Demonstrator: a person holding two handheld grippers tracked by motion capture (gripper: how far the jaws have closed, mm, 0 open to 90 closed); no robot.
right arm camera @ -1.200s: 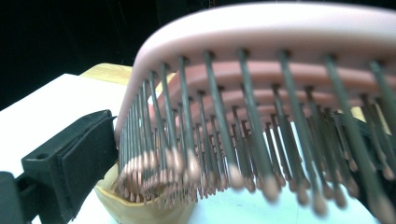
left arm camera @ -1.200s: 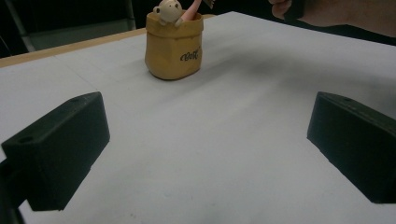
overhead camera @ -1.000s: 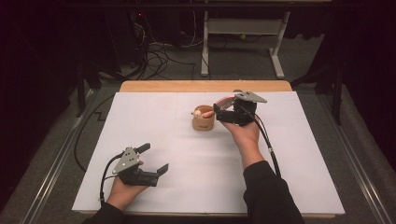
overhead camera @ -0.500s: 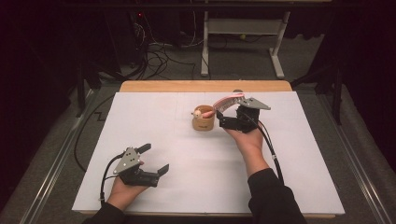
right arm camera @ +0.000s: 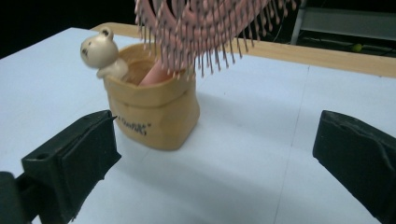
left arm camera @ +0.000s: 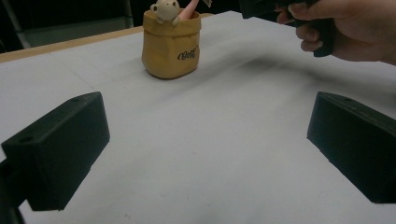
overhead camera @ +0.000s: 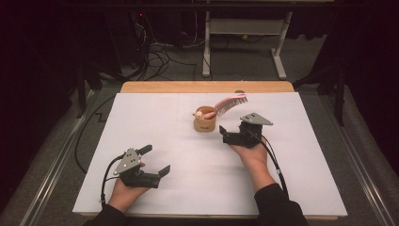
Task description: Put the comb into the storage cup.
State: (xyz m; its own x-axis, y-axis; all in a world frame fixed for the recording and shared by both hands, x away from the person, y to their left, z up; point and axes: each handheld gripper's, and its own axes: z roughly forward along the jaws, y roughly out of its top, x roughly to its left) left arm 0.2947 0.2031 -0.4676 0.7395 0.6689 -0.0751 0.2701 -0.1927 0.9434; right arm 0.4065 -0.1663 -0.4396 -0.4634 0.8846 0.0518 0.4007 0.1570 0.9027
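A pink hairbrush [overhead camera: 226, 104] leans in the tan bear cup [overhead camera: 205, 121]. The right gripper [overhead camera: 230, 135], jaws apart, sits at the cup's 4 o'clock. The left gripper [overhead camera: 155, 161] rests on the tabletop [overhead camera: 306, 155], jaws apart

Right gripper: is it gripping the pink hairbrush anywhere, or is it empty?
Empty. The right gripper stands open beside the yellow cup, touching nothing. The pink hairbrush stands handle-down in the cup. The left gripper is open too.

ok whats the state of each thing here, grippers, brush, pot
left gripper: open, holding nothing, low over the table near its front edge
right gripper: open, holding nothing, beside the pot
pink hairbrush: handle down in the pot, bristle head leaning out
tan pot: upright on the table, bear figure at its rim
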